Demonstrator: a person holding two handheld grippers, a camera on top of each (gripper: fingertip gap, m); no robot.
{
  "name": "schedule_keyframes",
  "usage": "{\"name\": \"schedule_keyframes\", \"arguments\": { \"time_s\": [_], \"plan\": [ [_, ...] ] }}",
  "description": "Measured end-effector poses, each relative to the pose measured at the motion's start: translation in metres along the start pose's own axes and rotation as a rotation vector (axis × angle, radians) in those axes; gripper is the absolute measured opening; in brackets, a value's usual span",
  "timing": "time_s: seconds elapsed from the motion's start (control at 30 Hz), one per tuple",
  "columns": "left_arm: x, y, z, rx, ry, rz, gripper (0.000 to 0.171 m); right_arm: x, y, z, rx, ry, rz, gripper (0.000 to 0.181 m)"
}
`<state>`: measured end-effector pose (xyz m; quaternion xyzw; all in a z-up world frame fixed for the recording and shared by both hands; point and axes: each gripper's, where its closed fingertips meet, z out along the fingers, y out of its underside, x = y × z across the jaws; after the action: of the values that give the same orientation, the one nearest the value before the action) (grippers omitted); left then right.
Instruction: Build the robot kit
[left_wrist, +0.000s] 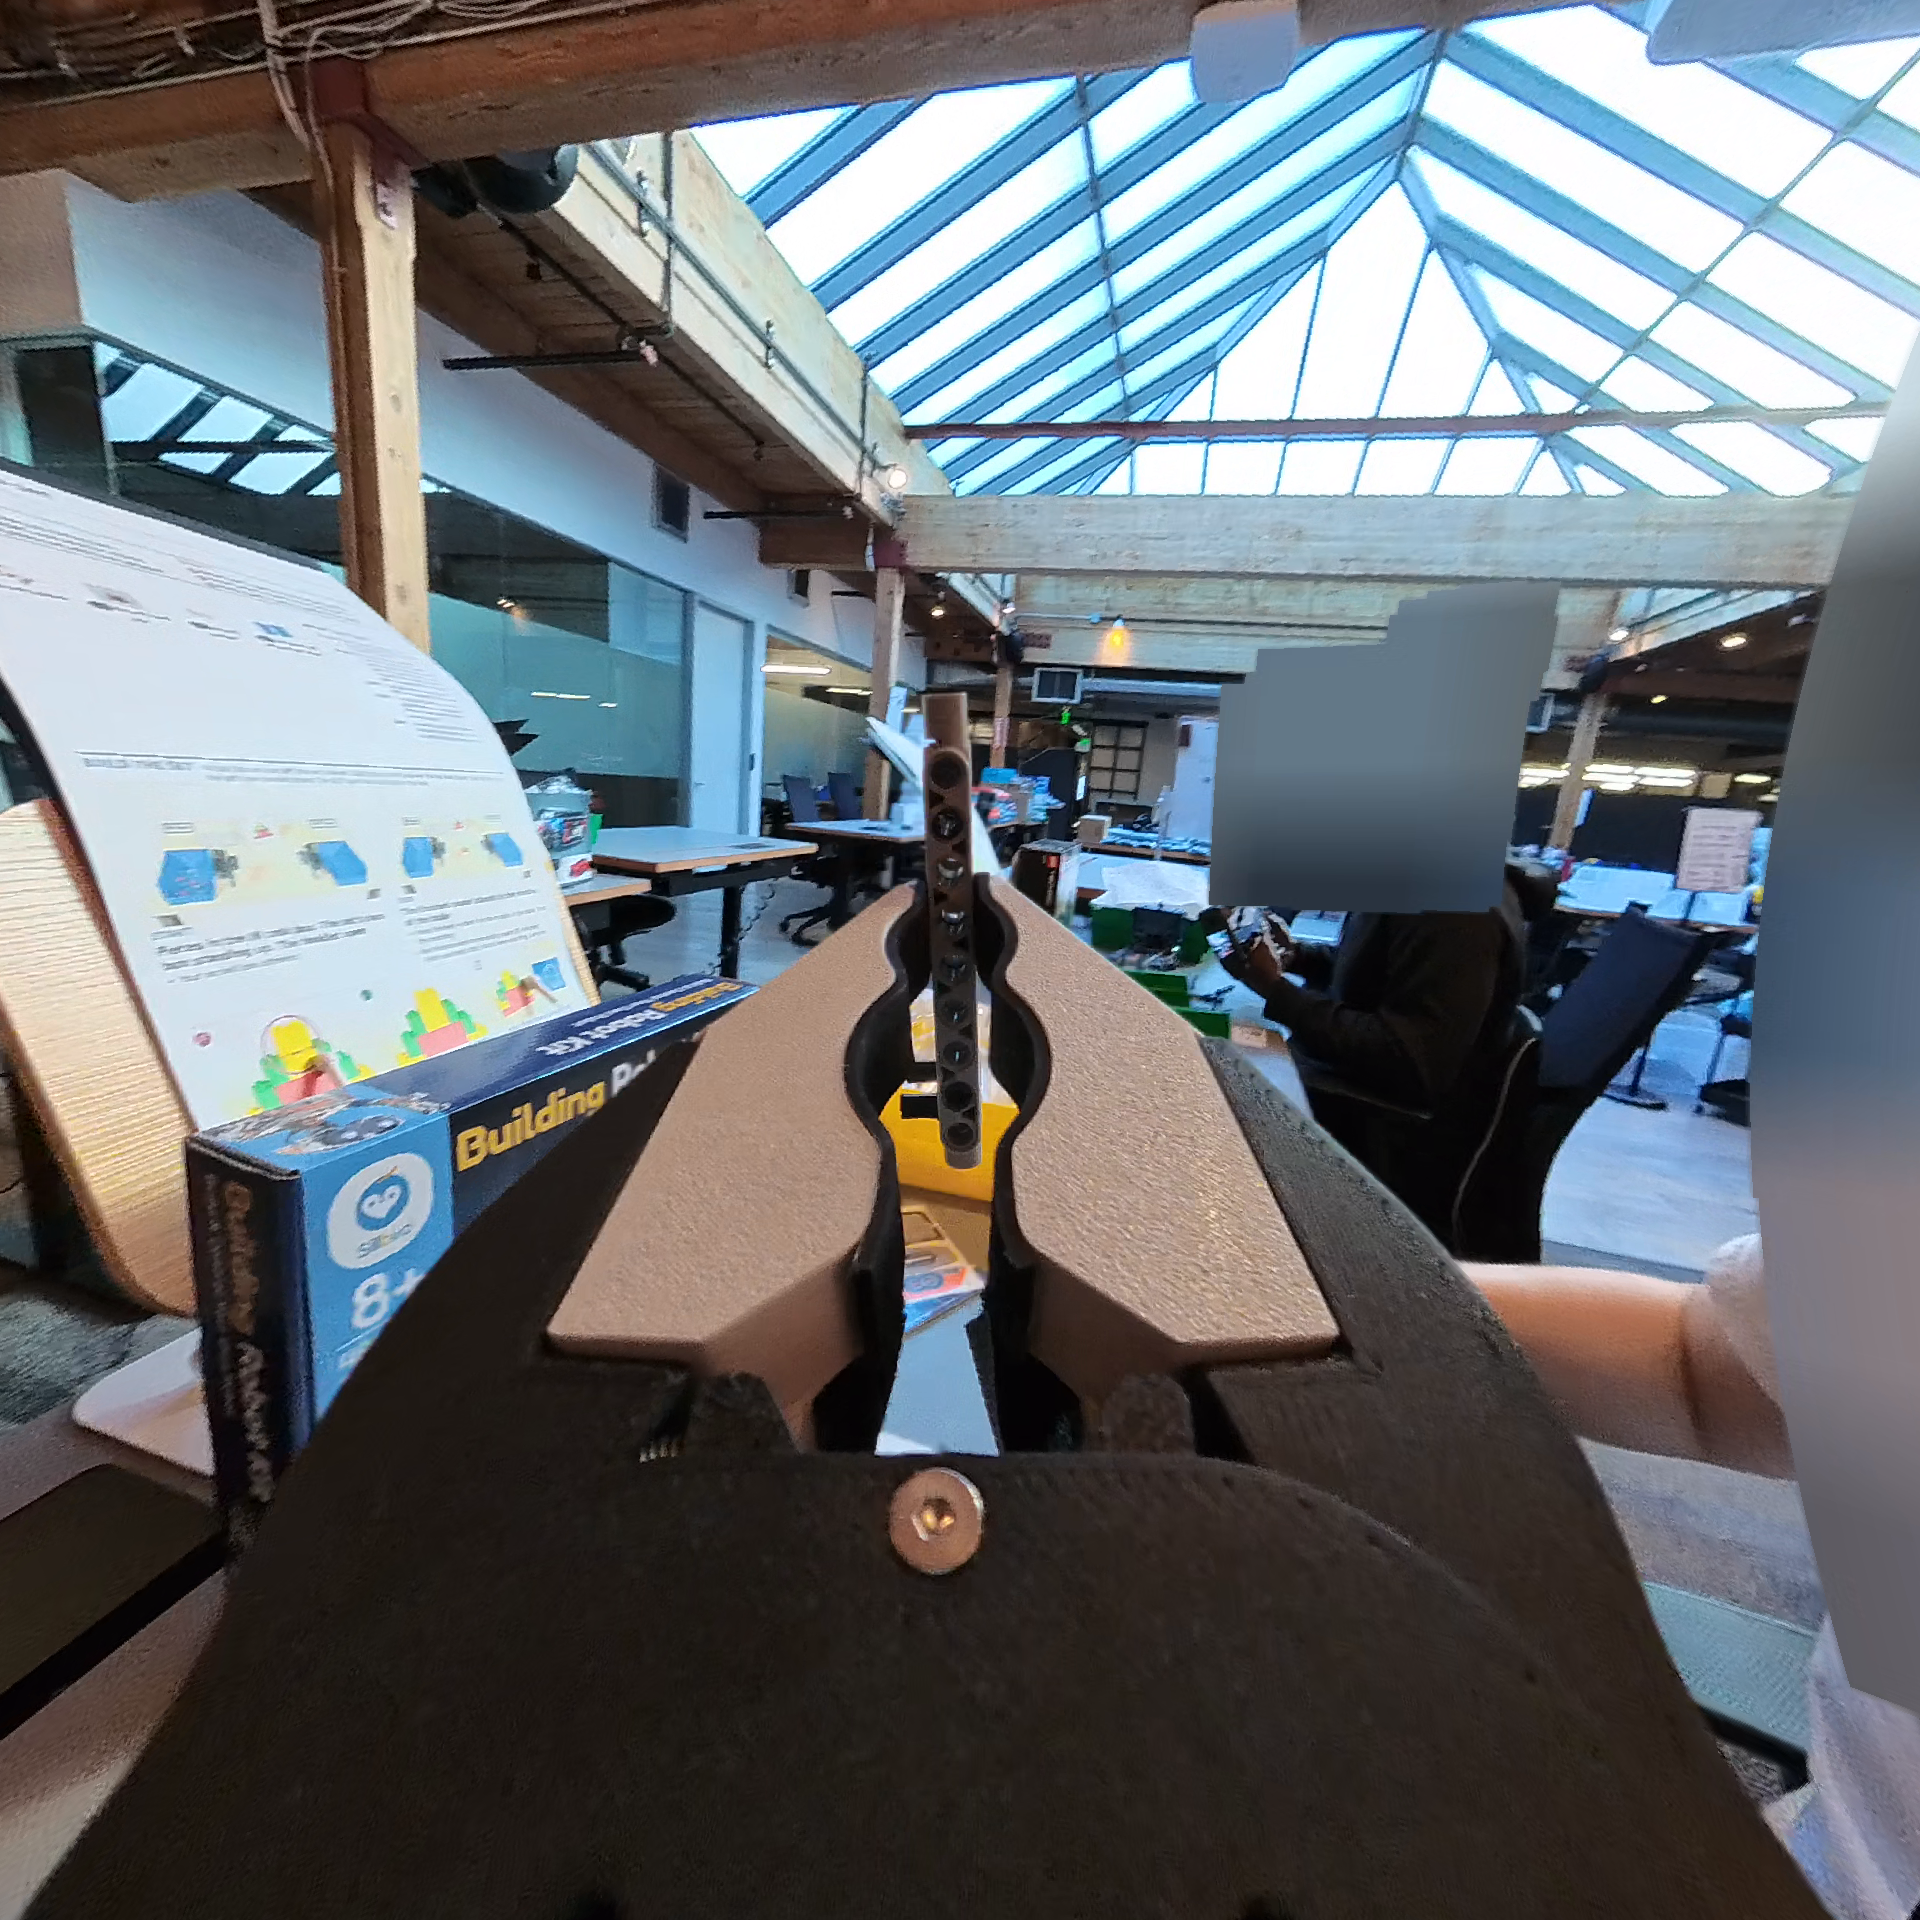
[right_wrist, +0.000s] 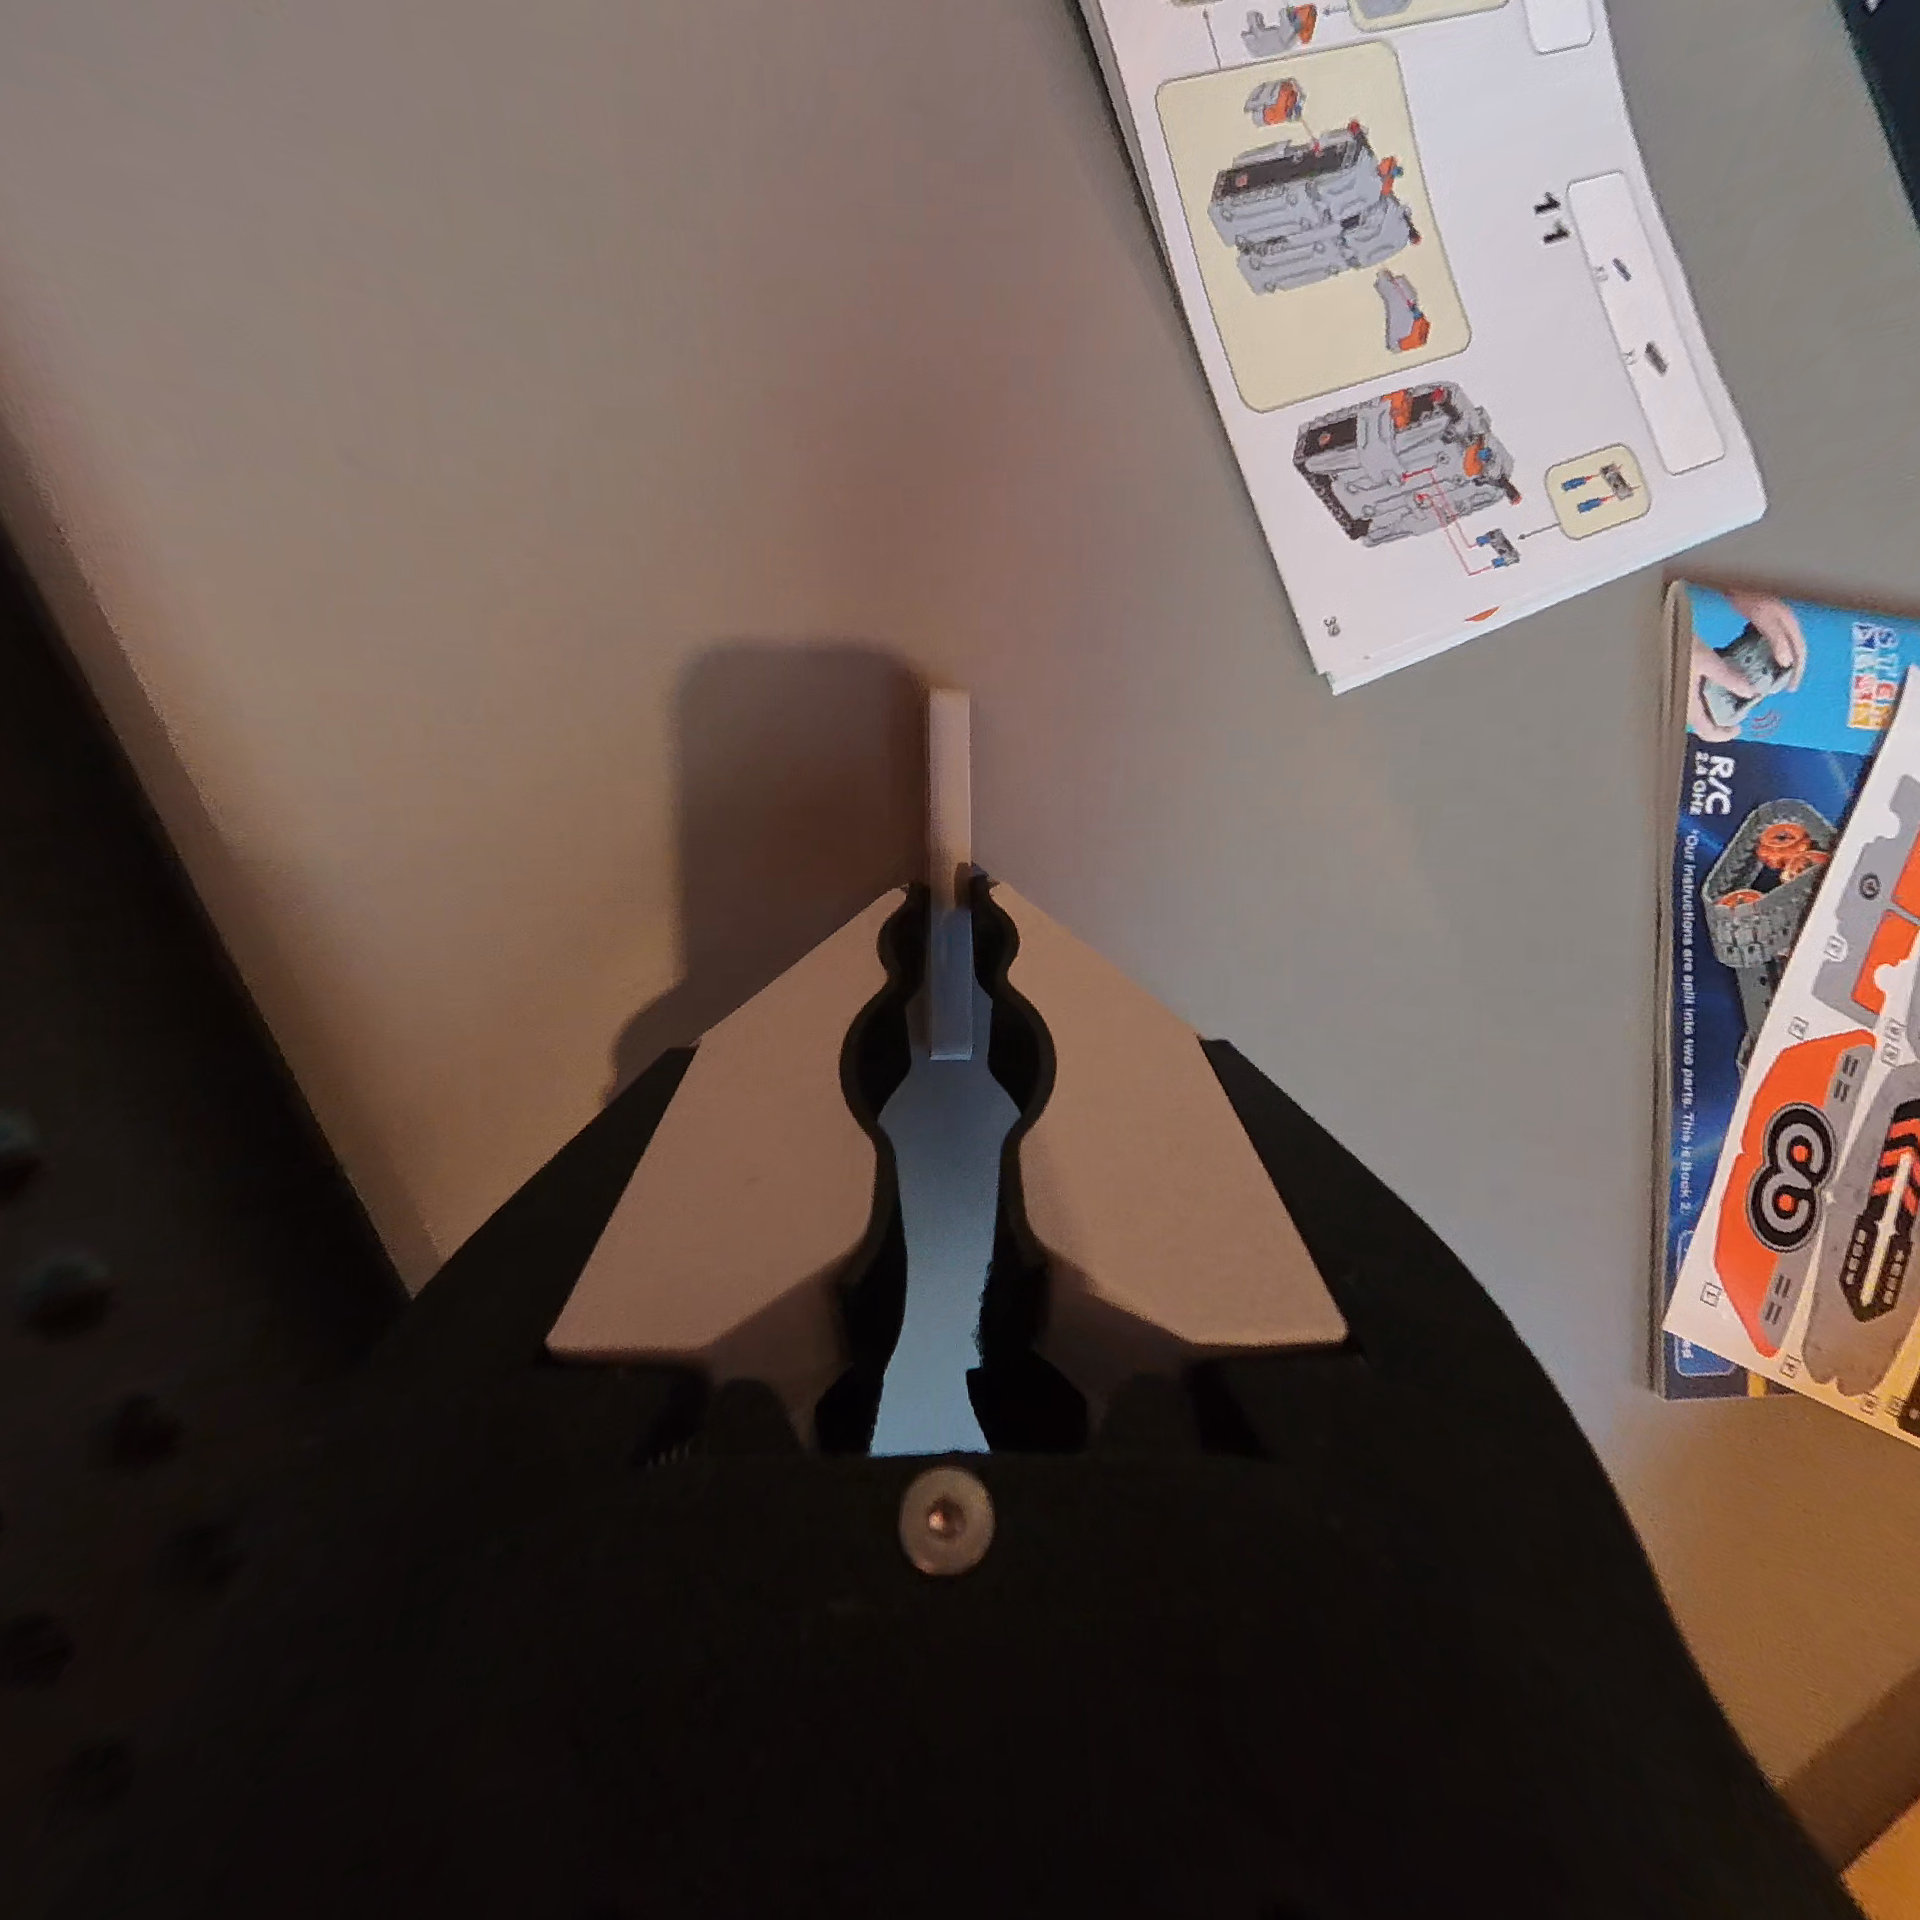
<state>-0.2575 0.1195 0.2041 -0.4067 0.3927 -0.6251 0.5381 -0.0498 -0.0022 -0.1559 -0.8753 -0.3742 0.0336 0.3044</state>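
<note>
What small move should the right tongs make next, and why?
Probably bring the right tongs up toward the left tongs. The right pair grips a pale flat strip over the bare table, while the left pair holds a dark holed beam upright in the air.

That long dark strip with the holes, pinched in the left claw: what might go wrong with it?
The left gripper grips the holed beam only at its fingertips, with much sticking out above, so a knock could twist it loose. The right gripper pinches a pale flat piece equally shallowly; it might slip onto the table.
</note>
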Motion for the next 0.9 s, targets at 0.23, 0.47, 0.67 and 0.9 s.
{"name": "schedule_keyframes", "arguments": {
  "time_s": [0.23, 0.47, 0.67, 0.9],
  "plan": [
    [0.001, -0.004, -0.007, 0.023, 0.029, -0.024, 0.005, -0.004, -0.001, -0.001, 0.006, -0.325, 0.254, 0.007],
    [0.003, -0.003, -0.009, 0.014, 0.043, -0.035, 0.005, 0.008, -0.004, 0.002, -0.038, -0.75, 0.585, 0.006],
    [0.002, -0.004, -0.01, 0.015, 0.036, -0.031, 0.005, 0.012, -0.003, 0.004, -0.079, -0.789, 0.548, 0.006],
    [0.005, 0.0, -0.007, -0.005, 0.044, -0.021, 0.005, 0.027, -0.002, 0.007, -0.075, -0.84, 0.655, 0.006]
  ]
}}
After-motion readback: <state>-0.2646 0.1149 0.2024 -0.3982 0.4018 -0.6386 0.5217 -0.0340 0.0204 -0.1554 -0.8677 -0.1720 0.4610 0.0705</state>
